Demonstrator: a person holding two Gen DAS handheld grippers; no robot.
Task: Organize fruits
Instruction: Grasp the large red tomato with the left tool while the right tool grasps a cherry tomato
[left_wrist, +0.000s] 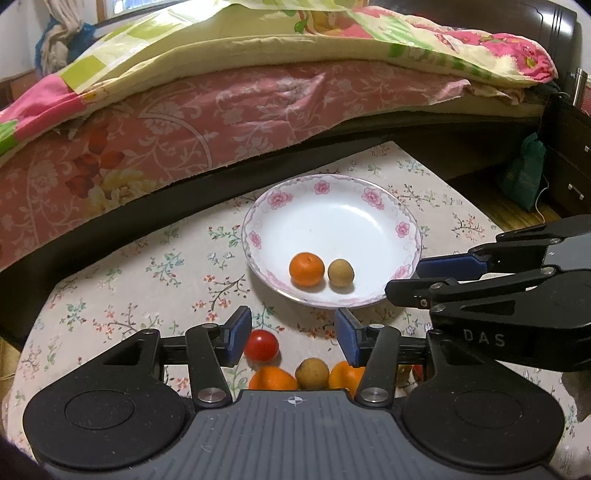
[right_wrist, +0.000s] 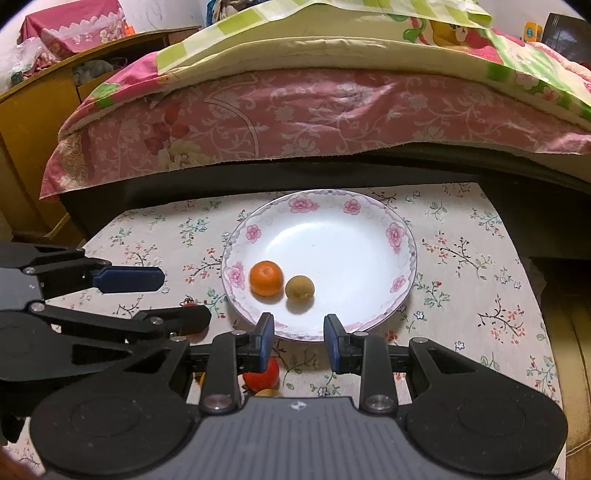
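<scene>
A white plate with a pink flower rim (left_wrist: 251, 236) (right_wrist: 229, 258) sits on the floral tablecloth. In it lie a tangerine (left_wrist: 306, 269) (right_wrist: 266, 278) and a brown longan (left_wrist: 340, 272) (right_wrist: 299, 287), side by side. My left gripper (left_wrist: 293, 328) (right_wrist: 186, 297) is open and empty just short of the plate's near rim. Below it on the cloth lie a red cherry tomato (left_wrist: 261, 345) (right_wrist: 264, 373), two tangerines (left_wrist: 272, 378) and a longan (left_wrist: 312, 373). My right gripper (right_wrist: 299, 332) (left_wrist: 402, 278) hovers at the plate's near edge, its pads a narrow gap apart with nothing between them.
A bed with a pink floral sheet (left_wrist: 221, 122) and a patchwork quilt runs along the table's far side. A green bag (left_wrist: 524, 173) hangs at the right by dark drawers. A wooden cabinet (right_wrist: 37, 110) stands at the left. The two grippers are close together.
</scene>
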